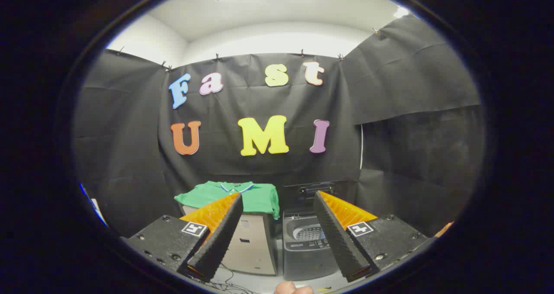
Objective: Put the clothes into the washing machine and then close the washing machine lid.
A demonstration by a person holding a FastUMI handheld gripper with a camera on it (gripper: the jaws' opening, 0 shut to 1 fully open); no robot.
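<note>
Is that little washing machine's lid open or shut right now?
Open. The lid stands up behind the washing machine, baring the drum. The open gripper holds nothing.

A green polo shirt (251, 196) with a striped white-and-blue collar lies spread flat on top of a pale cabinet (253, 246), its right sleeve hanging over the cabinet's right edge. Just to the right of the cabinet stands a grey top-loading washing machine (305, 253), touching or nearly touching it. Its lid (316, 190) is raised upright at the back, and the perforated metal drum (308, 232) shows through the open top. The hand-held gripper (277, 207) sits well short of both, its fingers spread wide with nothing between them; the shirt and the machine lie beyond the fingertips.
</note>
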